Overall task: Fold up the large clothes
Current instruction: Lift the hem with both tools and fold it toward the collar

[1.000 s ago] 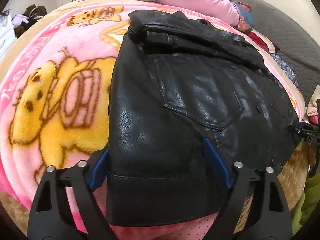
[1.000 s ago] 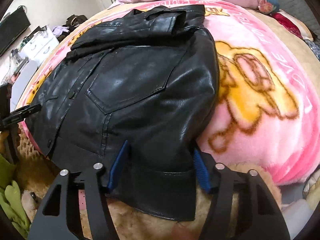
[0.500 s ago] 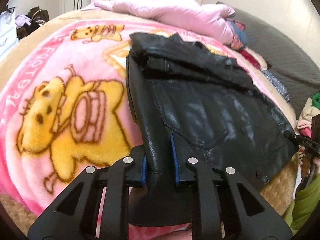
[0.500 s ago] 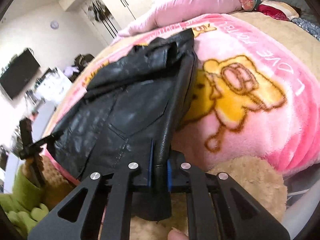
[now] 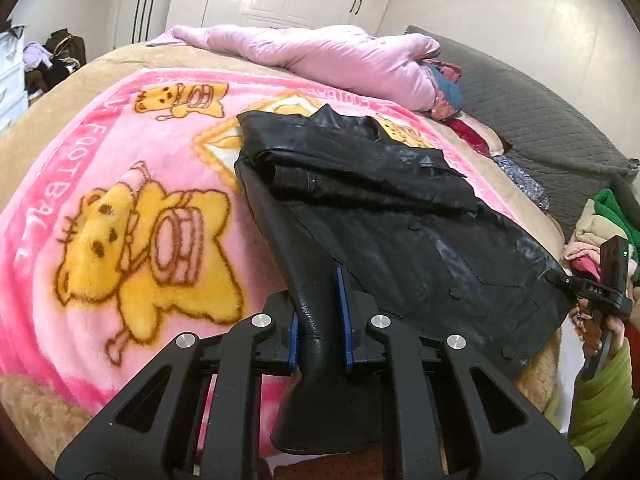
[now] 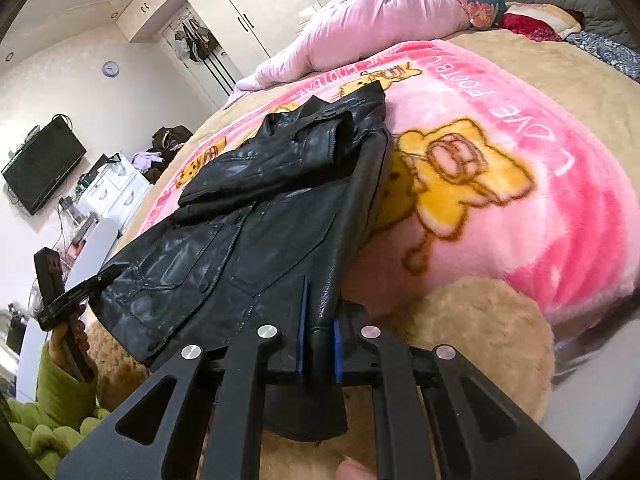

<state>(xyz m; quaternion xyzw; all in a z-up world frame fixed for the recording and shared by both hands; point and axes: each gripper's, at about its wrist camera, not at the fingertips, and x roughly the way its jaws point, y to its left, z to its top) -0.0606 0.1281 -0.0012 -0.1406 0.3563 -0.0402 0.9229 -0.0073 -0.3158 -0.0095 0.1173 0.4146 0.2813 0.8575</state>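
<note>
A black leather jacket (image 5: 400,232) lies front up on a pink bear-print blanket (image 5: 120,208), its sleeves folded across the chest. My left gripper (image 5: 320,312) pinches the hem corner on the jacket's left side, its jaws still closing on the leather, and that edge is lifted off the blanket. My right gripper (image 6: 320,320) is shut on the opposite hem corner of the jacket (image 6: 248,232), also raised. Each gripper shows in the other's view: the right gripper (image 5: 576,284) at the right edge, the left gripper (image 6: 100,276) at the left, held by a hand in a green sleeve.
A pink duvet (image 5: 320,56) lies bunched at the head of the bed. Folded clothes (image 5: 600,232) are piled at the right by a grey quilt (image 5: 540,120). A wall TV (image 6: 40,164) and white drawers (image 6: 116,188) stand beside the bed.
Both grippers went from wide around the jacket's hem to closed on its two lower corners. They have since risen, lifting the hem off the blanket.
</note>
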